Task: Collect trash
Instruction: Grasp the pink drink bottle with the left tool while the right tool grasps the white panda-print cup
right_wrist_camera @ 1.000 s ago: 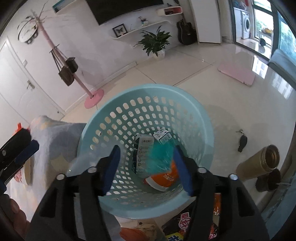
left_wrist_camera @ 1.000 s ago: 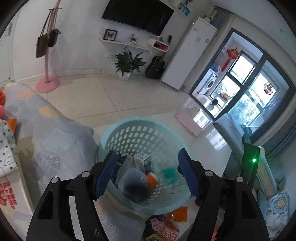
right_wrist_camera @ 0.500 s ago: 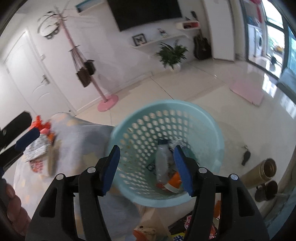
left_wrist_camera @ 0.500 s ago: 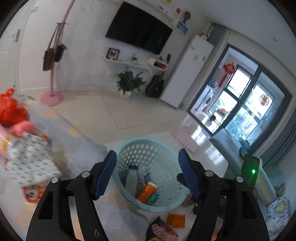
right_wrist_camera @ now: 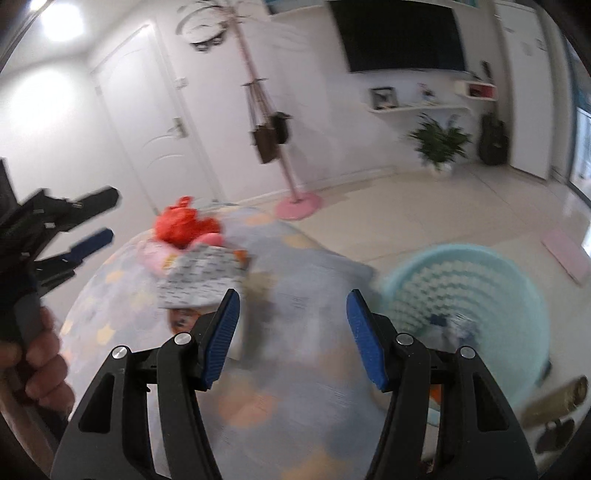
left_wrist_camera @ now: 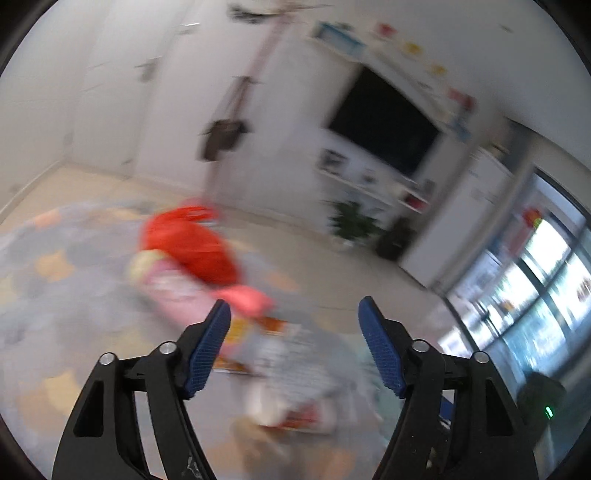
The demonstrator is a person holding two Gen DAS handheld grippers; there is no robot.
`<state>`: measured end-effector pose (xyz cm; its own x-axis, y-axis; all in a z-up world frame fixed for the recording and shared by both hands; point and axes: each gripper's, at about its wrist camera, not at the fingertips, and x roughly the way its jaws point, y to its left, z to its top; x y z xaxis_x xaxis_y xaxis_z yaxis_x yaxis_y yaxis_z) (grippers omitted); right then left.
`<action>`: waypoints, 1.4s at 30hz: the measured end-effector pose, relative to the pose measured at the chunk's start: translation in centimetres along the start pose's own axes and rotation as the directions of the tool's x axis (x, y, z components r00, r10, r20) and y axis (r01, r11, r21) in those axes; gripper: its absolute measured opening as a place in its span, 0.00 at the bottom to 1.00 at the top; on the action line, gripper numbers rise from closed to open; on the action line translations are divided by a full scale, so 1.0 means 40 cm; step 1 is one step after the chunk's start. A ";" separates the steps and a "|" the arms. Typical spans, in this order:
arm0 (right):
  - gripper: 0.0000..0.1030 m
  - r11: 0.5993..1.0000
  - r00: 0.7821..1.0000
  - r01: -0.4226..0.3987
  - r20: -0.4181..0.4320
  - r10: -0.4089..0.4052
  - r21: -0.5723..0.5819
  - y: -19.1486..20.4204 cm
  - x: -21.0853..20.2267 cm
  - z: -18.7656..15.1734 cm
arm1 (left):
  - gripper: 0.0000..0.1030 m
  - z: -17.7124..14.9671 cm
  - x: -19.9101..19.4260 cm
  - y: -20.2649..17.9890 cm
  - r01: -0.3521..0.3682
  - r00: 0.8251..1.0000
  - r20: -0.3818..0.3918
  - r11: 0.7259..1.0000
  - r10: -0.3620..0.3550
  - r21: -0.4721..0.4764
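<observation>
A pile of trash lies on a grey patterned cloth (right_wrist_camera: 295,288): a red plastic bag (left_wrist_camera: 192,247) (right_wrist_camera: 181,225), a pink packet (left_wrist_camera: 173,291) and a white dotted wrapper (right_wrist_camera: 201,277). My left gripper (left_wrist_camera: 293,350) is open and empty, above the pile; it also shows at the left of the right wrist view (right_wrist_camera: 74,232). My right gripper (right_wrist_camera: 293,336) is open and empty over the cloth. The light blue perforated basket (right_wrist_camera: 469,295) stands to the right, with trash inside. Both views are blurred.
A pink coat stand (right_wrist_camera: 295,201) with hanging bags, a potted plant (right_wrist_camera: 437,144), a guitar (right_wrist_camera: 491,138) and a wall TV (right_wrist_camera: 402,35) are behind. A brass flask (right_wrist_camera: 554,402) lies on the floor right of the basket.
Both grippers have swung left and up, away from the basket and toward the trash pile on the cloth. Both stay open and empty.
</observation>
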<state>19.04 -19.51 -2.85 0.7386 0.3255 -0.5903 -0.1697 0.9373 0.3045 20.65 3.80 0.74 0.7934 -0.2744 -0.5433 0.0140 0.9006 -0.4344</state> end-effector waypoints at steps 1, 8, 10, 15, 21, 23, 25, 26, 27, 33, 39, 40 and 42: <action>0.55 1.000 1.000 -0.017 0.012 0.018 -0.016 0.018 0.014 -0.002 | 0.68 0.008 0.004 0.030 -0.020 1.000 0.000 0.999 0.020 -0.041; 0.55 0.996 0.997 -0.078 0.020 0.079 -0.032 0.073 0.105 -0.040 | 0.68 0.040 0.086 0.132 -0.081 0.996 -0.041 0.983 0.075 -0.165; 0.55 0.997 0.998 -0.067 0.011 0.068 -0.028 0.072 0.118 -0.047 | 0.69 0.043 0.112 0.135 -0.108 0.994 -0.051 0.980 0.101 -0.169; 0.55 0.997 0.997 -0.078 0.012 0.078 -0.011 0.058 0.118 -0.046 | 0.69 0.040 0.180 0.152 -0.157 0.985 -0.099 0.965 0.139 -0.211; 0.55 0.995 0.996 -0.095 0.000 0.095 -0.033 0.067 0.125 -0.049 | 0.70 0.021 0.239 0.191 -0.249 0.962 -0.176 0.933 0.208 -0.261; 0.55 0.994 0.995 -0.104 -0.007 0.104 -0.034 0.068 0.127 -0.050 | 0.70 0.022 0.237 0.192 -0.250 0.963 -0.166 0.934 0.213 -0.255; 0.55 0.994 0.994 -0.107 -0.012 0.107 -0.032 0.066 0.130 -0.050 | 0.70 0.021 0.244 0.188 -0.260 0.959 -0.178 0.937 0.222 -0.234; 0.55 0.994 0.994 -0.106 -0.017 0.105 -0.029 0.065 0.133 -0.049 | 0.66 0.021 0.242 0.187 -0.254 0.959 -0.185 0.939 0.214 -0.233; 0.55 0.994 0.994 -0.108 -0.021 0.107 -0.026 0.064 0.135 -0.049 | 0.62 0.023 0.241 0.192 -0.243 0.960 -0.201 0.939 0.196 -0.245; 0.55 0.991 0.991 -0.130 -0.031 0.130 -0.015 0.058 0.140 -0.047 | 0.52 0.025 0.191 0.206 -0.238 0.946 -0.260 0.960 0.194 -0.148; 0.55 0.988 0.986 -0.154 -0.060 0.153 -0.009 0.059 0.150 -0.041 | 0.52 -0.008 0.106 0.234 -0.213 0.933 -0.296 0.977 0.204 0.002; 0.55 0.987 0.985 -0.162 -0.066 0.162 -0.004 0.060 0.154 -0.037 | 0.52 -0.018 0.091 0.235 -0.204 0.932 -0.299 0.979 0.202 0.024; 0.55 0.984 0.981 -0.176 -0.079 0.176 0.009 0.060 0.164 -0.031 | 0.52 -0.039 0.057 0.241 -0.183 0.933 -0.306 0.982 0.191 0.057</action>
<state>22.70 -14.97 -6.92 0.6433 0.4945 -0.5845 -0.2915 0.8641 0.4103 21.67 11.35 -5.82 0.5562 -0.1868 -0.8098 -0.0962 0.9534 -0.2860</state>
